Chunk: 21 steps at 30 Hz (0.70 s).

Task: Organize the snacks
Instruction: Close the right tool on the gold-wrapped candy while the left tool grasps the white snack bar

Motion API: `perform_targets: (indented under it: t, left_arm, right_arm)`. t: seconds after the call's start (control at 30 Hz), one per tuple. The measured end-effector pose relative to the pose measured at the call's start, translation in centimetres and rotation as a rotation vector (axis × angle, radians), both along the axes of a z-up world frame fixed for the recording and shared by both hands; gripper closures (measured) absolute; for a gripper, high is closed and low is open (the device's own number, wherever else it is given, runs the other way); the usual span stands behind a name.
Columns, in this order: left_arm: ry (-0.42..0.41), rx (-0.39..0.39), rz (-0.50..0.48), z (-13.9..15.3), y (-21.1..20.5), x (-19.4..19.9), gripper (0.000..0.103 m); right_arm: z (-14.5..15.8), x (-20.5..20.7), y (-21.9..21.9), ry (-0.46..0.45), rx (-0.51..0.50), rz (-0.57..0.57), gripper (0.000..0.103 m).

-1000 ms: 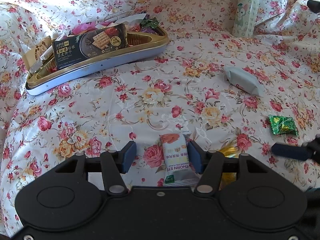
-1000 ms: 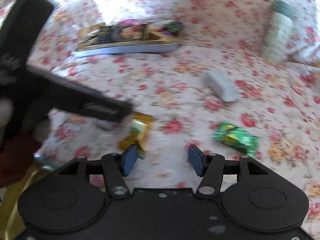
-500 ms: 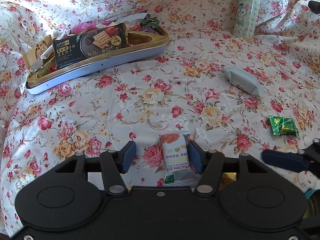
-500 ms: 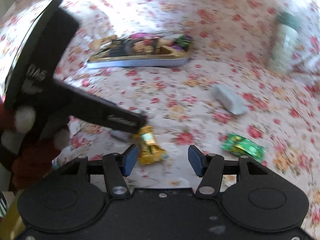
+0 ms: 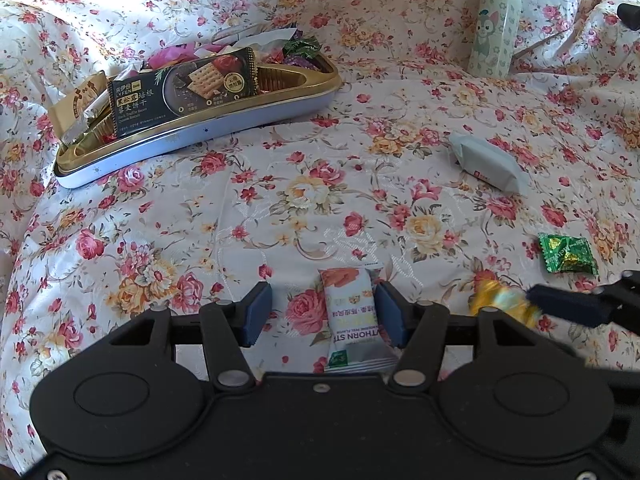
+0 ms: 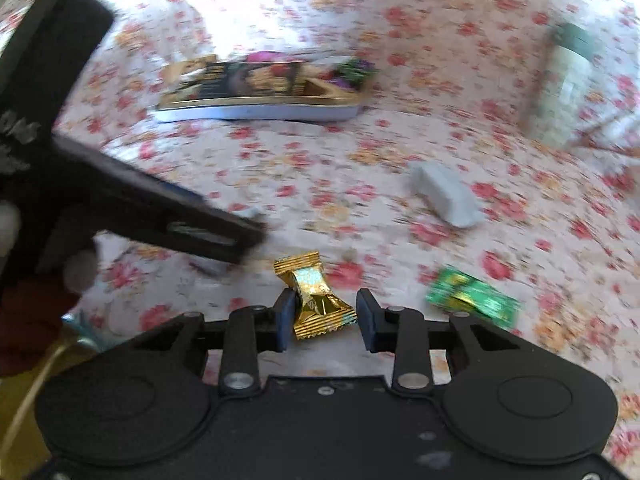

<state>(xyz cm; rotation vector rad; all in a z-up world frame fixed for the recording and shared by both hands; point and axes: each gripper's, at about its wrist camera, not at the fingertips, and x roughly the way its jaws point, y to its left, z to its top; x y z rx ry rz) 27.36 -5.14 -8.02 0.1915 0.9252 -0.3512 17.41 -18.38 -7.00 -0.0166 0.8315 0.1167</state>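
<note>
My left gripper (image 5: 322, 312) is open over the floral cloth, with a white hawthorn snack packet (image 5: 352, 316) lying between its fingers against the right pad. My right gripper (image 6: 325, 314) is open around a gold-wrapped candy (image 6: 316, 298), which touches its left pad; the jaws are narrower than before. That candy (image 5: 500, 300) and a right fingertip (image 5: 560, 306) show at the right of the left wrist view. A gold and white snack tray (image 5: 208, 130) holds a black cracker packet (image 5: 184, 90) and other sweets at the far left.
A grey-white packet (image 5: 486, 162) and a green candy (image 5: 566, 254) lie on the cloth to the right. A pale bottle with a green cap (image 5: 496, 26) stands at the back right. The left gripper's body (image 6: 120, 200) crosses the right wrist view.
My right gripper moved left and forward onto the gold candy and its jaws narrowed around it. The left gripper has stayed still over the hawthorn packet.
</note>
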Motion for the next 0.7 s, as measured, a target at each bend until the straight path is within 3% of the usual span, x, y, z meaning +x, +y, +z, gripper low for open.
perform_targets:
  t: [0.17, 0.4, 0.7]
  left_arm:
    - [-0.01, -0.001, 0.008, 0.0, -0.1, -0.2, 0.039]
    - [-0.014, 0.0, 0.019, -0.1, -0.1, -0.2, 0.039]
    - [-0.023, 0.005, 0.031, 0.0, -0.2, -0.4, 0.039]
  right_arm:
    - [-0.2, -0.4, -1.6, 0.003, 0.025, -0.054, 0.068]
    - [-0.5, 0.2, -0.5, -0.009, -0.038, -0.042, 0.068]
    - [-0.7, 0.7, -0.9, -0.021, -0.029, -0.02, 0.067]
